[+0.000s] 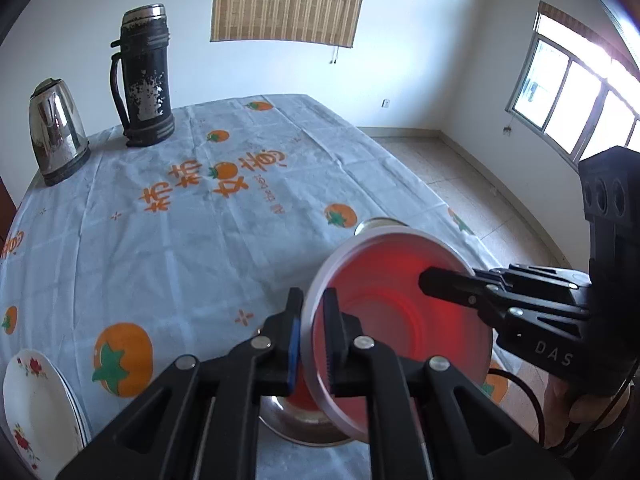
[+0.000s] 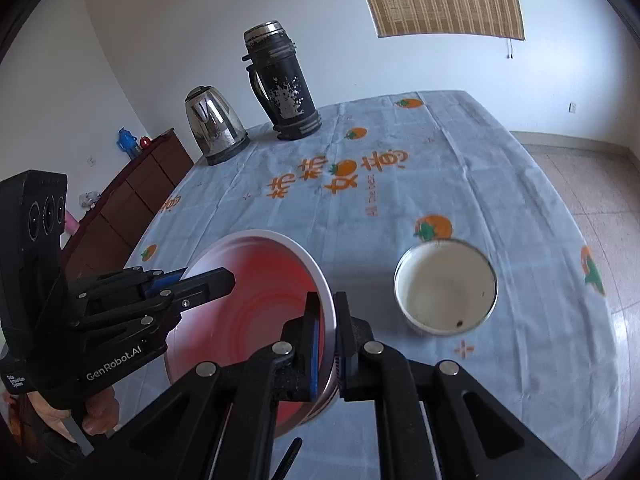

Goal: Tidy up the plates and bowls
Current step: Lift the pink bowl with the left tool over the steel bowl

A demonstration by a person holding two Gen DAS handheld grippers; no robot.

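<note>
My left gripper (image 1: 314, 344) has its jaws clenched on the near rim of the red bowl (image 1: 400, 312), and my right gripper (image 2: 329, 346) bites the opposite rim, the bowl tilted above the bench (image 1: 180, 240). A steel bowl (image 1: 304, 424) sits beneath it. A white bowl (image 2: 446, 290) stands at two o'clock, flowered plates (image 1: 36, 404) at eight.

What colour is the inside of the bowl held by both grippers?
Red inside the bowl, with a white rim; clearest in the right wrist view.

Both wrist views close, angled down – sharing the red bowl (image 1: 400, 320), perhaps mid-air.
</note>
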